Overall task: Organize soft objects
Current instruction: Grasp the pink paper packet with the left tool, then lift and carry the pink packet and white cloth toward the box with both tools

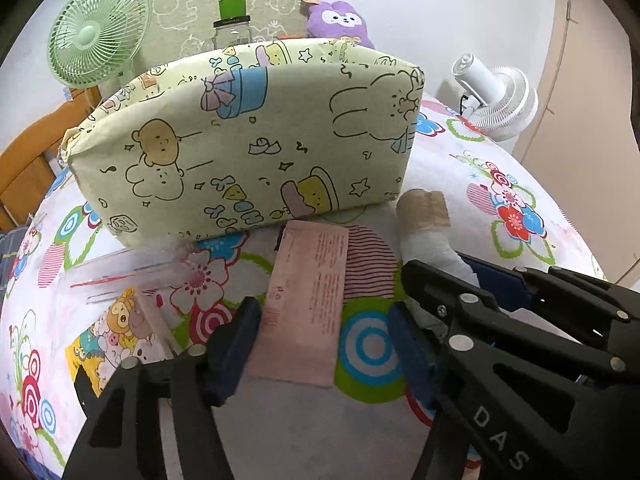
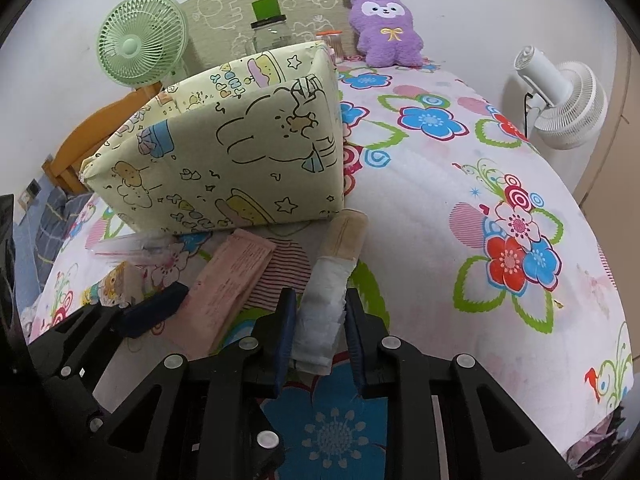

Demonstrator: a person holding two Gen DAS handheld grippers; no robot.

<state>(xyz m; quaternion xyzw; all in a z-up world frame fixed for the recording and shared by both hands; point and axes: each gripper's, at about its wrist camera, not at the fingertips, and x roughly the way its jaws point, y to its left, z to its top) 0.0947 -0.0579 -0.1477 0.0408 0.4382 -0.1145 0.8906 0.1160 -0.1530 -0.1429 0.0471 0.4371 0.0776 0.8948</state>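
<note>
- The left wrist view looks low and close across the bedspread (image 1: 460,184) toward the cartoon-print box (image 1: 248,140) at frame centre.
- The right wrist view faces likewise, sharing the box (image 2: 224,148) and both fans.

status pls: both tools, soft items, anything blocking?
Left tool open over flat pink packet. Right tool straddling white-and-tan soft roll, not clamped. Cartoon-print fabric bin right behind, path unobstructed.

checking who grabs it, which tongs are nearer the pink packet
Left. The left tongs straddle the pink packet, open around its near end. The right tongs sit beside it, around the white pad.
</note>
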